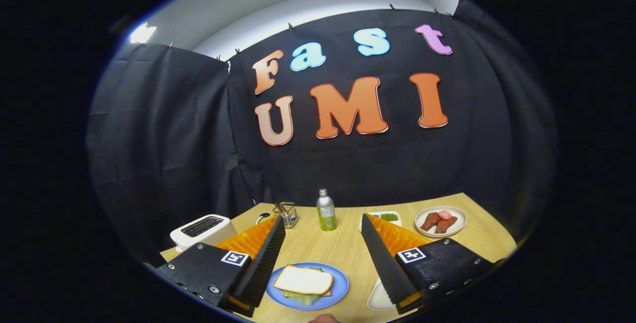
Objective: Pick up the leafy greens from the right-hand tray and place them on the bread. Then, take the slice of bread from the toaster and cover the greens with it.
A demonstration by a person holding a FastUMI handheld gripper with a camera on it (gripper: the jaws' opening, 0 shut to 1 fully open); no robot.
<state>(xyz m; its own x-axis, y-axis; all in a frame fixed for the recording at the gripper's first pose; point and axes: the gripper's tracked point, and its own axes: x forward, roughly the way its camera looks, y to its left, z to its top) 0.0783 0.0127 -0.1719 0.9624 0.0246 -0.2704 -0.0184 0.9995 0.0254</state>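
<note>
Gripper (322, 223) fingers stand wide apart, holding nothing. Low in the frame between them, the blue plate (340, 290) carries a bread slice (303, 280) covering the leafy greens (301, 298). Toaster (202, 230) sits lower left.

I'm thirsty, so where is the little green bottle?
In the gripper view, the green bottle stands upright at the far side of the table, beyond the open gripper, with a small wire rack on one side and a white tray on the other.
</note>
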